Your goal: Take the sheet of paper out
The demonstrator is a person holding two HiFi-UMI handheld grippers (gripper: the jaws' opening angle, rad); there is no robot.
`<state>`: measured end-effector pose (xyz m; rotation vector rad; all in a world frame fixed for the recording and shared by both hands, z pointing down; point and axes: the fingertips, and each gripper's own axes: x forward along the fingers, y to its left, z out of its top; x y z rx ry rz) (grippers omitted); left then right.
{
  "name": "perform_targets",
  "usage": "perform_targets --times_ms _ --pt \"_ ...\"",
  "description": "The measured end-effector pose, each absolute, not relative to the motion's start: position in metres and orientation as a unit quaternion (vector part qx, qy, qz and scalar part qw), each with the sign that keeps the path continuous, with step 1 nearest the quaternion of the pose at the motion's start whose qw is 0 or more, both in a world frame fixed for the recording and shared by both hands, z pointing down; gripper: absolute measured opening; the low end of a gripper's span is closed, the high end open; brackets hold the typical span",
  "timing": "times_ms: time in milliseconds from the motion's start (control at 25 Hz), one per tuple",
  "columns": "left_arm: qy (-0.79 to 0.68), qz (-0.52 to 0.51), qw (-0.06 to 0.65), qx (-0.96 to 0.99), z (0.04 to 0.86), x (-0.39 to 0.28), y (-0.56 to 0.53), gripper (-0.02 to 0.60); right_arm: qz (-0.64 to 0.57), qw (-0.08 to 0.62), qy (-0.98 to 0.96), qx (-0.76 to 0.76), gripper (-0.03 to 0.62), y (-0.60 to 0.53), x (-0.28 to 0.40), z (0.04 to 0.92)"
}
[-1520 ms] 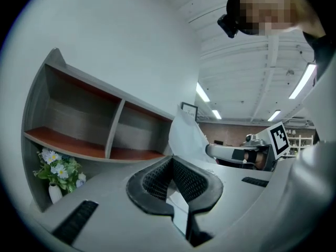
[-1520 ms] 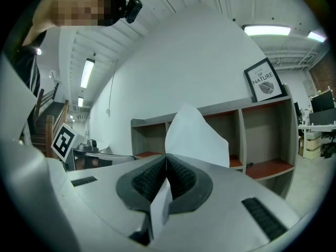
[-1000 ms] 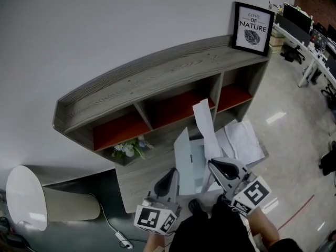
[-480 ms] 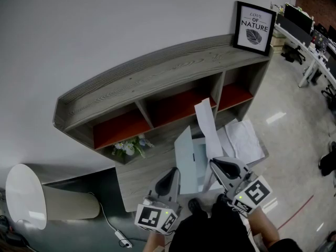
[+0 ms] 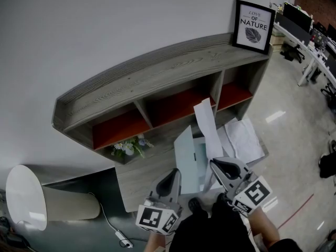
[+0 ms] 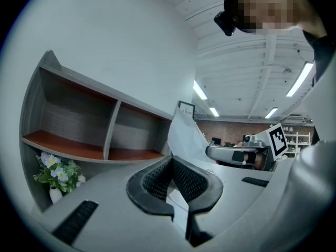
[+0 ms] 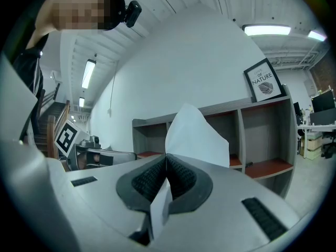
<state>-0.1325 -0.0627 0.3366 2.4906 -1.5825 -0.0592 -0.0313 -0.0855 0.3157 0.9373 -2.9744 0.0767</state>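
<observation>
White sheet of paper (image 5: 206, 126) stands up from the right gripper (image 5: 216, 165), whose level jaws pinch its lower edge. The left gripper (image 5: 172, 176), level alongside, is clamped on the edge of a pale blue folder (image 5: 186, 156) just beside the sheet.

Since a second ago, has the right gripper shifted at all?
No. The right gripper still sits in the same place below the shelf unit, jaws shut on the sheet of paper.

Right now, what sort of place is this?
Probably an open-plan office: a grey wooden shelf unit with red compartments, a black-framed leaf print on top, and white desks with dark monitors beyond.
</observation>
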Motion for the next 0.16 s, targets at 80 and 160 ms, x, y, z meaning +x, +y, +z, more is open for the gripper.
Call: perform_targets --times_ms 80,160 --pt "-0.533 -0.02 0.095 0.841 0.337 -0.1314 -0.0627 0.011 0.024 0.011 -0.953 0.301 0.012 -0.0852 -0.0303 0.3158" --pt "-0.532 -0.02 0.095 0.841 0.337 -0.1306 -0.063 0.011 0.023 0.011 -0.953 0.301 0.012 -0.0854 -0.0297 0.3157"
